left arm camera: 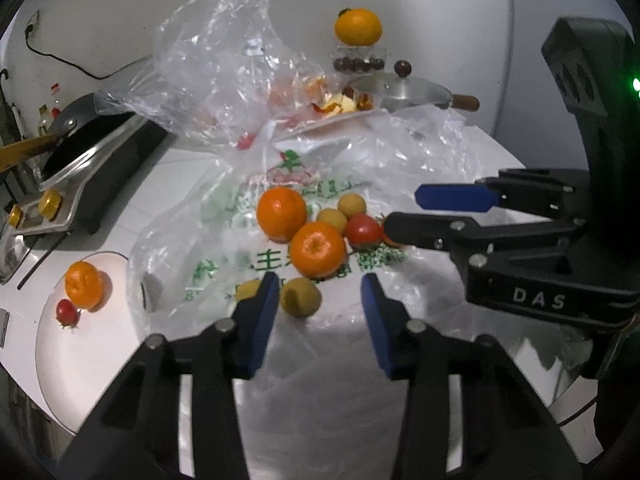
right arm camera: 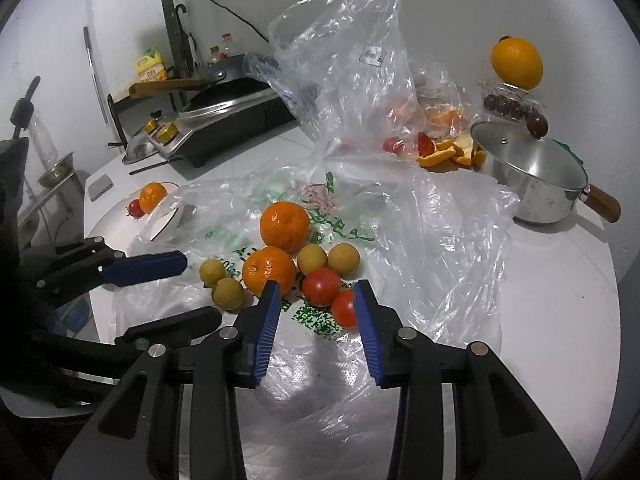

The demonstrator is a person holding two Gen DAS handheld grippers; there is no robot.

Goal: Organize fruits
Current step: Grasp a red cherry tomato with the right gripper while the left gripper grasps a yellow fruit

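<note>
Fruit lies on a flat printed plastic bag: two oranges, two red tomatoes and several small yellow-brown fruits. My left gripper is open and empty, just in front of a yellow-brown fruit. My right gripper is open and empty, its tips flanking the near tomatoes; it also shows in the left wrist view. A white plate at the left holds one orange and one small tomato.
A crumpled clear bag stands behind the fruit. A steel lidded pot sits at the back right with peels beside it. An orange rests on a clear box of dark fruits. A stove with pan is at back left.
</note>
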